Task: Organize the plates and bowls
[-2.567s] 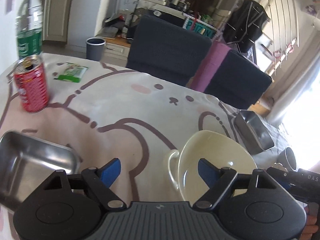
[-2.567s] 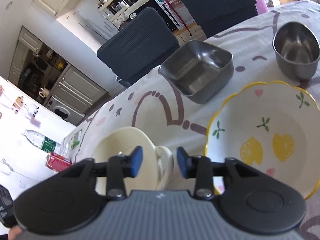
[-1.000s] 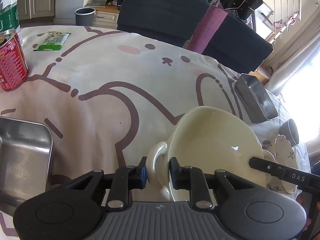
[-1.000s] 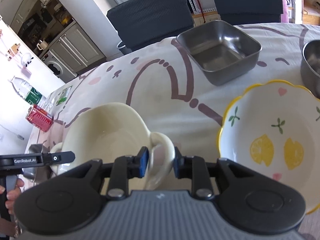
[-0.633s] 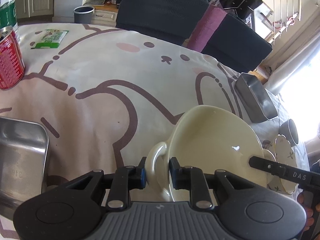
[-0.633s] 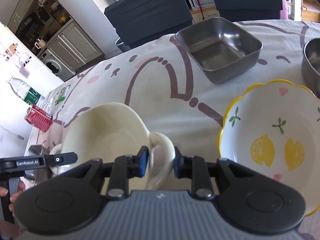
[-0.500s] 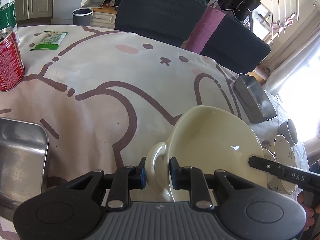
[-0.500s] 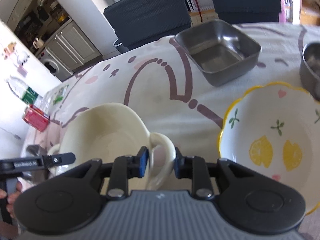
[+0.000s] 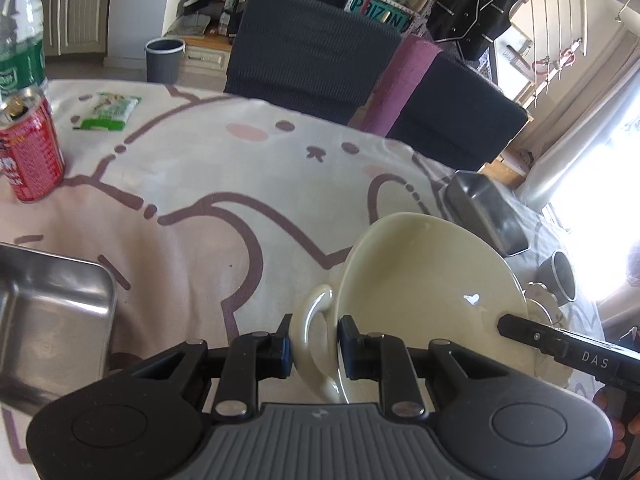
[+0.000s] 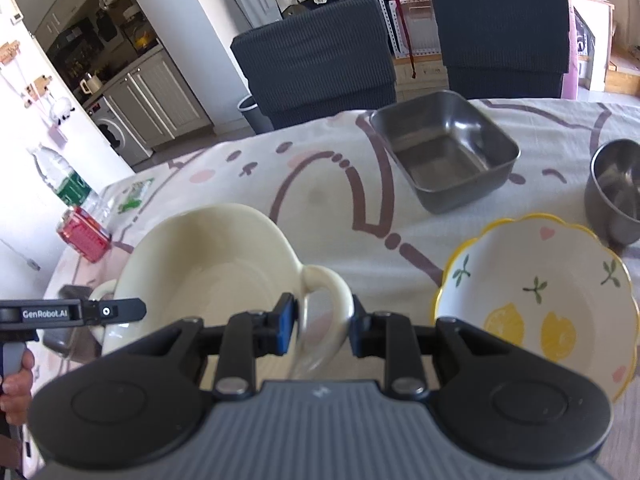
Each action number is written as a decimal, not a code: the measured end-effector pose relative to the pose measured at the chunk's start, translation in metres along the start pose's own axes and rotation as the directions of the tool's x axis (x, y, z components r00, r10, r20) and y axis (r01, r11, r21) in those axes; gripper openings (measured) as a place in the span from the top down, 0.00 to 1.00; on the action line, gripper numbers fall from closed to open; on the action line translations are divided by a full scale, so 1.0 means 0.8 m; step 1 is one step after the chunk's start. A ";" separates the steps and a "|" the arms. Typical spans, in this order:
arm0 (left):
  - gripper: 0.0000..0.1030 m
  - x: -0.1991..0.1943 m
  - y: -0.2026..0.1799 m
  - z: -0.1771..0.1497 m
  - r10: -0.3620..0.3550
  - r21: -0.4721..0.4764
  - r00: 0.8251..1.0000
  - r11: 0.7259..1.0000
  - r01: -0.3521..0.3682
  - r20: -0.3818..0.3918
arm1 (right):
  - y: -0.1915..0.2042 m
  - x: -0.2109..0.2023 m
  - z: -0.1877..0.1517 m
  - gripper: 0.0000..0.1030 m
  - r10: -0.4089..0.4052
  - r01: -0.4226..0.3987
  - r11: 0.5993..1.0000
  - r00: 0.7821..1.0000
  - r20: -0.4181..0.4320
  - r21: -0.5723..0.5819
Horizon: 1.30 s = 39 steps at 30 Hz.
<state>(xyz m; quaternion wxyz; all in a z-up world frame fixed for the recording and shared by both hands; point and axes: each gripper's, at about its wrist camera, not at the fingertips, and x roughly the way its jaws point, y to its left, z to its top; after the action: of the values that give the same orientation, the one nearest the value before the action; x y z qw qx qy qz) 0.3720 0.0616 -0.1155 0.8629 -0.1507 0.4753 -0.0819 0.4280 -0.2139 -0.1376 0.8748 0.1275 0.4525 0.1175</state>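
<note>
A cream two-handled bowl (image 9: 424, 280) (image 10: 216, 256) hangs between both grippers, raised off the tablecloth. My left gripper (image 9: 314, 344) is shut on its left loop handle (image 9: 312, 320). My right gripper (image 10: 322, 322) is shut on the opposite loop handle (image 10: 332, 292). To the right of the cream bowl sits a scalloped lemon-print bowl (image 10: 536, 304), seen small in the left wrist view as the lemon-print bowl (image 9: 540, 300). Each view shows the other gripper's black finger tip at the bowl's far rim.
A square steel dish (image 10: 444, 152) (image 9: 484, 212) and a round steel cup (image 10: 616, 188) (image 9: 560, 276) stand beyond. A steel tray (image 9: 48, 312) lies at near left, a red can (image 9: 28, 152) (image 10: 84, 236), a bottle (image 9: 20, 52) and a green packet (image 9: 108, 112) at the far left. Two dark chairs (image 9: 312, 68) line the far edge.
Both grippers have risen a little with the cream bowl held between them, so the table looks farther below. Their grips on the handles are unchanged.
</note>
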 end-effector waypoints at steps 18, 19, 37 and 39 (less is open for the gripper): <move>0.77 -0.141 -0.032 -0.059 -0.016 0.021 0.991 1.000 0.014 0.132 | 0.042 -0.121 -0.044 0.70 0.041 -0.041 0.999 0.995 0.090 -0.003; 0.77 -0.145 -0.034 -0.064 -0.019 0.024 0.991 1.000 0.016 0.135 | 0.044 -0.127 -0.049 0.70 0.041 -0.042 0.999 0.995 0.091 0.000; 0.77 -0.148 -0.042 -0.141 -0.068 0.097 0.997 0.993 0.065 0.029 | 0.024 -0.171 -0.131 0.72 -0.002 -0.003 0.991 0.999 0.038 0.135; 0.76 -0.142 -0.036 -0.144 -0.074 0.093 0.997 0.993 0.073 0.013 | 0.025 -0.166 -0.133 0.72 -0.011 0.008 0.992 1.000 0.024 0.125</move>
<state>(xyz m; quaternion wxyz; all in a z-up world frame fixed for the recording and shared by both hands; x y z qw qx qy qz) 0.2141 0.0462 -0.0734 0.8693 -0.1288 0.4580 -0.1341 0.2641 -0.2252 -0.0896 0.8711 0.1813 0.4488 0.0833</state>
